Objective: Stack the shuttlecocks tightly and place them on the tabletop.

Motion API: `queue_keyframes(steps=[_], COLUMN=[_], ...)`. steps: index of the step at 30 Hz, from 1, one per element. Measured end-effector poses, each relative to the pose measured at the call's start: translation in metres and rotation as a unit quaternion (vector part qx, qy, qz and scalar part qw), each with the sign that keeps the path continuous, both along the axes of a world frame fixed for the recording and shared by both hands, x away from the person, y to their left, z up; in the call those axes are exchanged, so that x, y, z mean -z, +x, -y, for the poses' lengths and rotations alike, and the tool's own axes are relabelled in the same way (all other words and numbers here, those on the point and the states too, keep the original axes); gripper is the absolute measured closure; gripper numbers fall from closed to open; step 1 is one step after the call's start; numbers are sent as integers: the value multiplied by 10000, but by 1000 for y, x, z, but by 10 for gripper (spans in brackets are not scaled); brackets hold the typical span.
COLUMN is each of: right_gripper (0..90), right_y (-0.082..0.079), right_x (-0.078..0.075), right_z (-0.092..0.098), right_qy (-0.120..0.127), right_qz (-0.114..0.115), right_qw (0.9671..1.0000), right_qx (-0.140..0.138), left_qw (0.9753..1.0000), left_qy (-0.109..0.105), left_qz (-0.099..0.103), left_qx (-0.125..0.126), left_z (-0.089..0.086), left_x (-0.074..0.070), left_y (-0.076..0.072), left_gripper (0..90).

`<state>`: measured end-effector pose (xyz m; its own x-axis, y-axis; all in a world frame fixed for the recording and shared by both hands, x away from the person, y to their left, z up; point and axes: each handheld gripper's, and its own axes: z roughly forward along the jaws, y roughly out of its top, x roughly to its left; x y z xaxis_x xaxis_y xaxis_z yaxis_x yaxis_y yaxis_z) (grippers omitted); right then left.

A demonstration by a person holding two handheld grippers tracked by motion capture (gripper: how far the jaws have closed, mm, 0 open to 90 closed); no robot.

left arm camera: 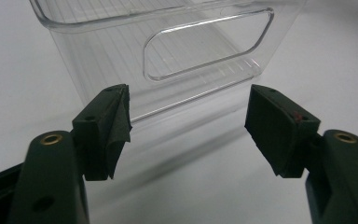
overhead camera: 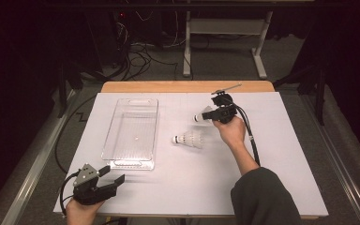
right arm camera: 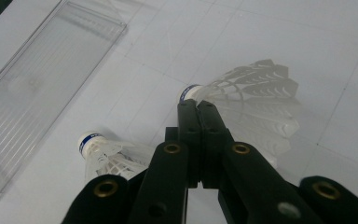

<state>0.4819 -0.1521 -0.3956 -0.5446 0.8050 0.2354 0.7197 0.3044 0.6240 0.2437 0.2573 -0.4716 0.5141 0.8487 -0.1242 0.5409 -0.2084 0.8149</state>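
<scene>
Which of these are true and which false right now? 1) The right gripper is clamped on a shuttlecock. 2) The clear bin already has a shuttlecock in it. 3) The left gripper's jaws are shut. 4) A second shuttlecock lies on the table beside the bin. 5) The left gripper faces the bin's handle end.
1) True: the right gripper is shut on the held shuttlecock.
2) False: the clear bin holds nothing.
3) False: the left gripper stands open, with nothing between its jaws.
4) True: the second shuttlecock lies on the table, to the right of the bin.
5) True: the handle cutout is straight ahead of it.
</scene>
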Motion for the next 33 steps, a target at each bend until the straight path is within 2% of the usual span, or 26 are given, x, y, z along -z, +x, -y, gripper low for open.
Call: queue_keyframes(steps=[33], right_gripper=[900], right_y=[-14], right_x=[3], right_z=[25], right_qy=[67], right_qz=[-14], right_qw=[9999], right_qx=[101], left_qw=[10000], left_qy=[-3], left_qz=[-2], left_qx=[-9], left_z=[0], left_x=[0], left_y=[0], left_gripper=[320])
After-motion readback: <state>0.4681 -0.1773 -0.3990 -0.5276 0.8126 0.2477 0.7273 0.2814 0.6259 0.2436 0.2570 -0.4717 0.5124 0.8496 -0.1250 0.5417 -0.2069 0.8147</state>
